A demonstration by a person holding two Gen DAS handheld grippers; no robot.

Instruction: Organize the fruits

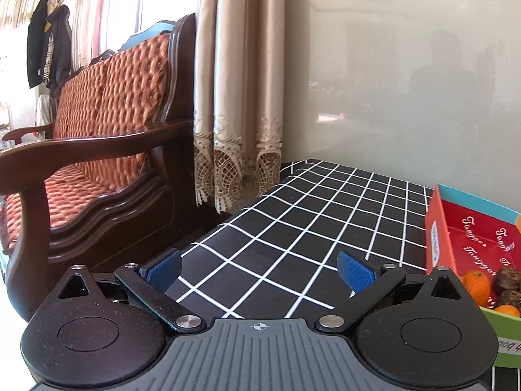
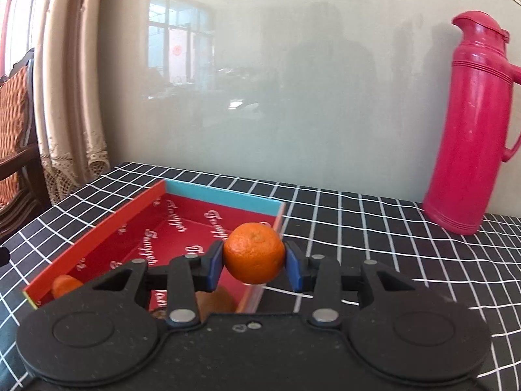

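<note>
My right gripper (image 2: 254,262) is shut on an orange tangerine (image 2: 253,253), held in the air above the near right edge of the shallow red box (image 2: 107,228). Inside the box another tangerine (image 2: 66,286) lies at the near left corner, and a brown fruit (image 2: 216,301) shows under the right gripper. My left gripper (image 1: 260,268) stands open over the checked cloth with nothing between its blue pads. In the left wrist view the red box (image 1: 438,228) sits to the right, holding tangerines (image 1: 477,286) and dark brown fruits (image 1: 508,278).
A tall pink thermos jug (image 2: 469,130) stands at the back right on the black cloth with white grid lines (image 2: 390,244). A glossy grey wall panel (image 2: 293,97) runs behind the table. A wooden sofa (image 1: 97,163) and beige curtains (image 1: 234,97) are to the left.
</note>
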